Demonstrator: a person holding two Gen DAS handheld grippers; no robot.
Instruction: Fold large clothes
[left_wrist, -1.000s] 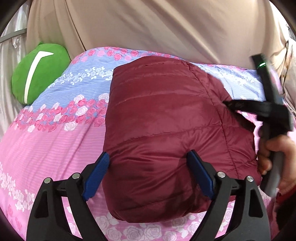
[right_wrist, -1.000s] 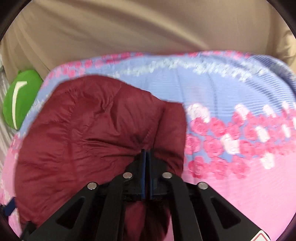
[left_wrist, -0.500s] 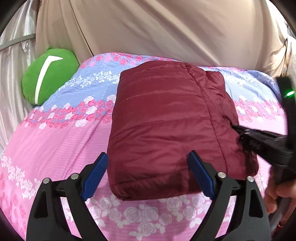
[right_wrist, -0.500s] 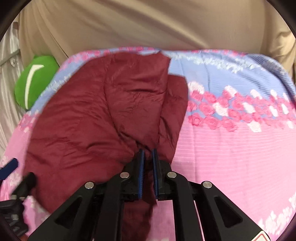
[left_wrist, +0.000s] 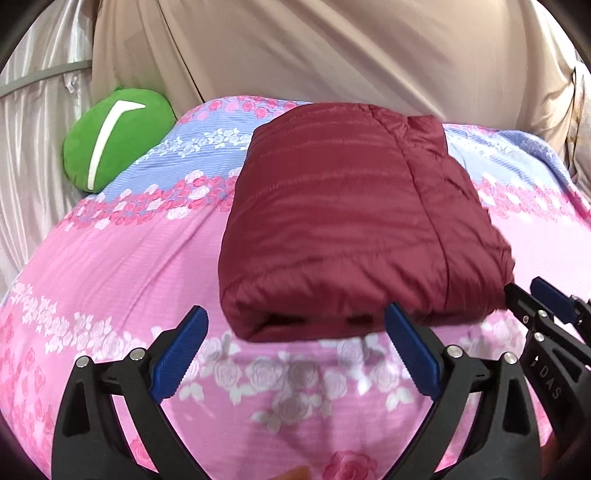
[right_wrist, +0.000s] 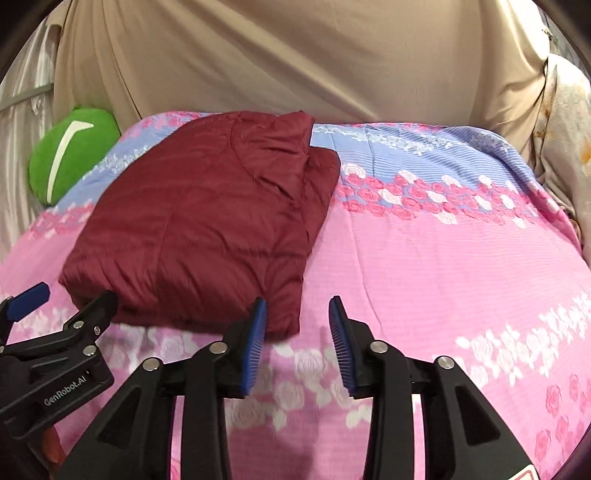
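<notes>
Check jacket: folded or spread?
Folded. The jacket lies as a compact rectangular bundle on the bed, layered edges showing at its near end; both grippers open, clear of it.

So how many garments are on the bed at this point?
1. A folded maroon jacket lies on the floral bedspread, towards its left side in the right wrist view, just beyond both open grippers. Anything tucked inside the fold would be hidden.

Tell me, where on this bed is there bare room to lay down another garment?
The widest free patch is the pink floral bedspread right of the folded maroon quilted jacket, running to the beige curtain. A narrower strip lies between the jacket and the green plush cushion. The near edge is crowded by the open left gripper and right gripper.
</notes>
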